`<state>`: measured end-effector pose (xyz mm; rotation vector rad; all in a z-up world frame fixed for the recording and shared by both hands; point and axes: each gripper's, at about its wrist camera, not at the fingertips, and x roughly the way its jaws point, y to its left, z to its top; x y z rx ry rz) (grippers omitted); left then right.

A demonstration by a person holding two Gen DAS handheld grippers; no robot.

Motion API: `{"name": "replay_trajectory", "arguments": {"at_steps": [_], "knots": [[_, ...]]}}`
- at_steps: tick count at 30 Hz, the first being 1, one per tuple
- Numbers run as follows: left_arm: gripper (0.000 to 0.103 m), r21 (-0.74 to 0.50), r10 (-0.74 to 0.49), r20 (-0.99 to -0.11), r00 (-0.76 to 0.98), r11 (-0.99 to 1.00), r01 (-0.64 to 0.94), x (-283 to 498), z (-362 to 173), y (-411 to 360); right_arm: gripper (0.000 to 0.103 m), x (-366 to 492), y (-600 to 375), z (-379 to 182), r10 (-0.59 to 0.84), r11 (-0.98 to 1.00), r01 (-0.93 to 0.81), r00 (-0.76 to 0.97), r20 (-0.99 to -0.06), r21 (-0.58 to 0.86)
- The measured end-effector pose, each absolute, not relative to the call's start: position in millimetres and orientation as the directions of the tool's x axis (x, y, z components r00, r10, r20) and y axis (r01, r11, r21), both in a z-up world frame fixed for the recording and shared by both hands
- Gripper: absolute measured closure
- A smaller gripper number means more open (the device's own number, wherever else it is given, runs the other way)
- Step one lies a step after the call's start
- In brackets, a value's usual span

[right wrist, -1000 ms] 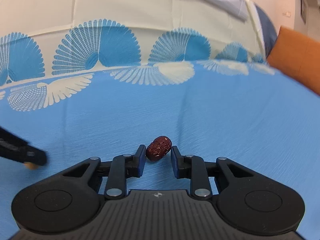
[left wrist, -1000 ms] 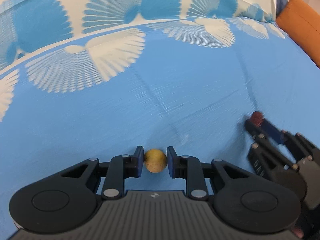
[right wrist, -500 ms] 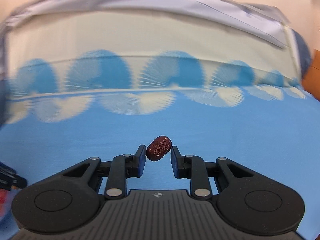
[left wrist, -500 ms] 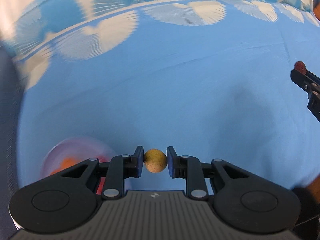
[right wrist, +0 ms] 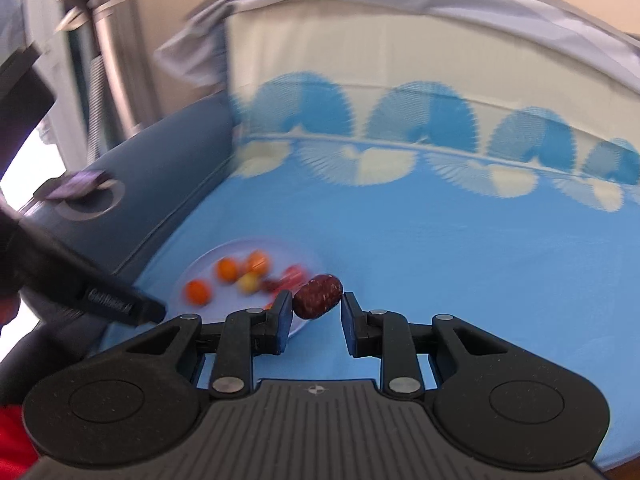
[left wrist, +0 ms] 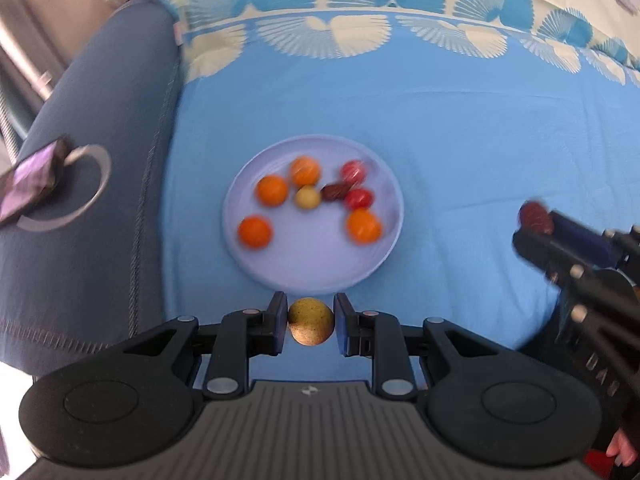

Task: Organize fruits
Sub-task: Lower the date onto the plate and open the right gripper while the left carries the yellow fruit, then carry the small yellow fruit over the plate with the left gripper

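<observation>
Both tools have swung over w/ fruit: plate (left wrist: 256,268) now in view. Left tool (left wrist: 310,322) clamps yellow fruit (left wrist: 310,322) at plate's near rim; right tool (right wrist: 316,310) grips red date (right wrist: 318,296) beside plate, above blue cloth (left wrist: 460,128).

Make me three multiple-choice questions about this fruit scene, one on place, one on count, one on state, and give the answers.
1. Where does the round pale lilac plate lie?
A. on the blue patterned cloth
B. on the dark blue armrest
C. on the floor

2. How many orange round fruits lie on the plate?
A. two
B. four
C. six

3. What does the right gripper hold?
A. nothing
B. a wrinkled dark red date
C. an orange fruit

Answers:
1 A: blue cloth surrounds the plate.
2 B: four orange balls show in the left wrist view.
3 B: the date sits between its jaws; the left gripper holds a speckled yellow round fruit.
</observation>
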<state>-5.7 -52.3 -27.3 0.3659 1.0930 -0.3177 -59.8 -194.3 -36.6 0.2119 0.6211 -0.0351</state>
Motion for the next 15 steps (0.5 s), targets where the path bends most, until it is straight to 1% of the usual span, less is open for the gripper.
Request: {"name": "replay_trajectory", "arguments": {"at_steps": [5, 8, 13, 15], "knots": [[0.076, 0.109, -0.078, -0.893, 0.443, 0.918, 0.381, -34.3, -21.8, -11.4, 0.075, -81.7, -149.2, -27.7, 0.074, 0.989, 0.017, 0.803, -0.591, 0.147], [0.076, 0.088, -0.089, -0.888, 0.452, 0.931, 0.355, -47.5, -19.4, 7.5, 0.075, -91.2, -136.4, -21.5, 0.077, 0.992, -0.001, 0.803, -0.591, 0.127], [0.076, 0.052, -0.100, -0.880, 0.464, 0.951, 0.304, -56.6, -17.9, 33.3, 0.077, -101.1, -127.4, -19.0, 0.049, 0.995, 0.007, 0.828, -0.558, 0.098], [0.076, 0.043, -0.098, -0.880, 0.464, 0.958, 0.283, -55.8, -18.9, 39.7, 0.077, -94.9, -135.7, -26.0, -0.012, 0.993, 0.080, 0.811, -0.584, 0.090]]}}
